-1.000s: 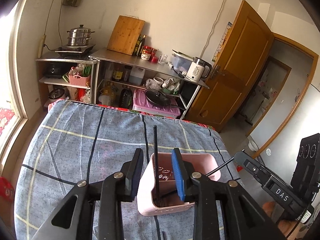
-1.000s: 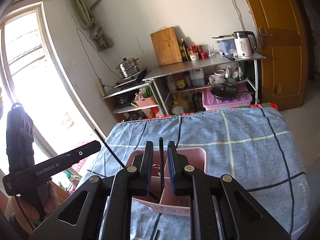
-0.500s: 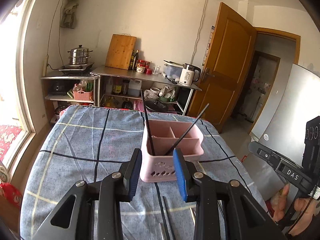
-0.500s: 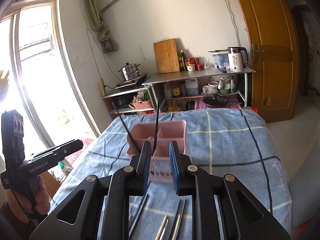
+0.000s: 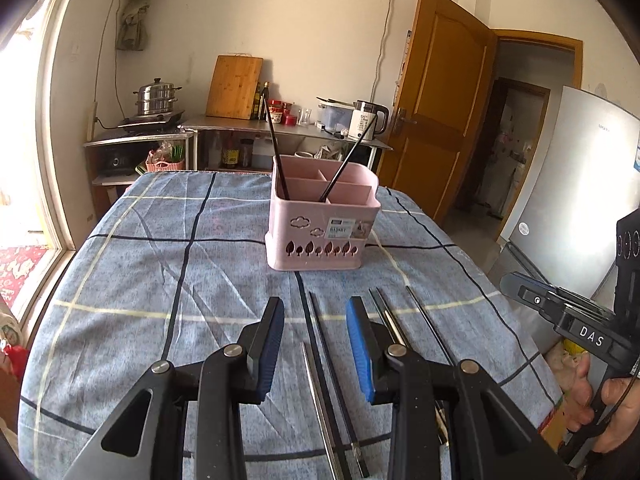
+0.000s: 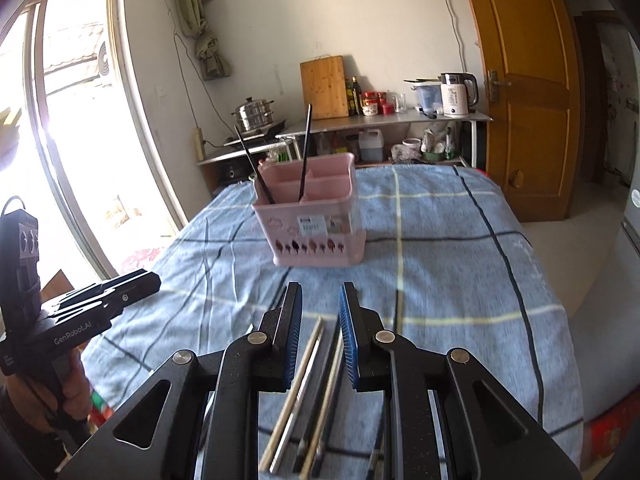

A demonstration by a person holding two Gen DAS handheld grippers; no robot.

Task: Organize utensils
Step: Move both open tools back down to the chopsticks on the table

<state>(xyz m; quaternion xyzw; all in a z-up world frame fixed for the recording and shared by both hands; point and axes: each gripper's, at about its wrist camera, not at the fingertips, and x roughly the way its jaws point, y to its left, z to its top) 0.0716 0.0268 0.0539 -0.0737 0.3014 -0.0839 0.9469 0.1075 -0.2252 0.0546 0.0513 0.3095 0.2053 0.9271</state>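
Tabletop [image 5: 132,264]: covered in a blue checked cloth; it carries everything I am working with.
Pink caddy [image 5: 320,228]: stands upright mid-cloth, well beyond both tools; divided into compartments, leaf cut-outs along its base, a label on the front wall.
Left hand-held gripper [image 5: 316,344]: jaws parted, nothing between the pads; I read it as poised above the loose chopsticks.
Right hand-held gripper [image 6: 320,336]: jaws apart by a narrow gap and empty, over the same row from the other side.
Stowed chopsticks [image 5: 276,152]: two black ones leaning outward in the caddy's front compartments, one left, one right.
Loose chopsticks [image 5: 332,380]: several lie side by side on the cloth near me, pointing roughly toward the caddy; black, metallic, and in the right wrist view some pale wooden ones [image 6: 300,384].
Step in hand, my judgement: picking the next sticks off the cloth.
Doing it well: I would straddle a single stick with each tool, come low enough for the pads to close on its shaft rather than skid over it, and grip near the middle so it does not swing.
Risk: neighbours lie close together, so a wide bite may drag two.
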